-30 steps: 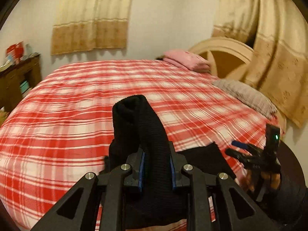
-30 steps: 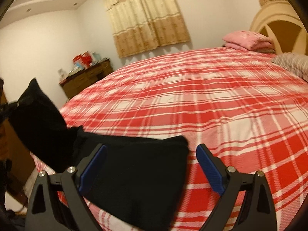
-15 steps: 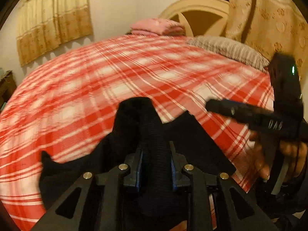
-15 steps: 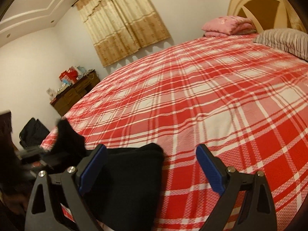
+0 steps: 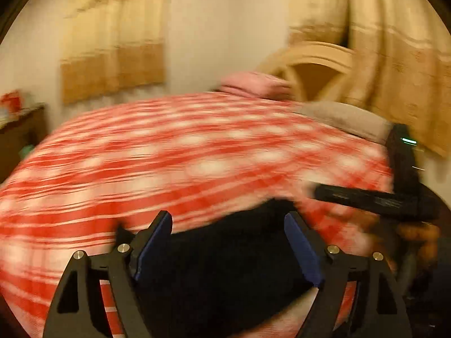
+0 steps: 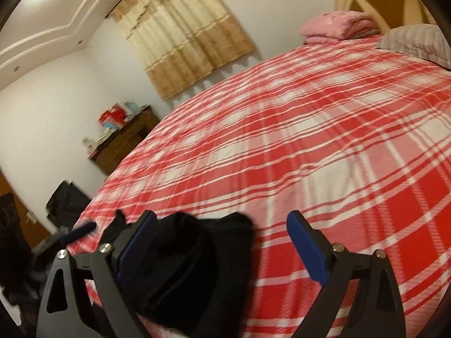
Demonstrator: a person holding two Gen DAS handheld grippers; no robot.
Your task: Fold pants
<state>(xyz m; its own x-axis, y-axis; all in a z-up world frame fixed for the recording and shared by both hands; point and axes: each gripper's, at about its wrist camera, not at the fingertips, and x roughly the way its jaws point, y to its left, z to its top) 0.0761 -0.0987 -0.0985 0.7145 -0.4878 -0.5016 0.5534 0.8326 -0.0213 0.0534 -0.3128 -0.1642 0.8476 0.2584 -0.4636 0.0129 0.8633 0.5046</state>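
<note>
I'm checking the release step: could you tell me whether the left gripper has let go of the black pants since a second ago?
Yes. The left gripper was clamped on the black pants; its jaws now stand wide apart, with the pants on the plaid bedspread.

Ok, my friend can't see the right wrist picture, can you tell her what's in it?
The right gripper is open above folded black pants lying at the near edge of a red plaid bed. Pink folded bedding sits far back.

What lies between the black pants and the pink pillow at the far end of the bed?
Only bare plaid bedspread lies between the black pants and the pink pillow, clearest in the right wrist view.
</note>
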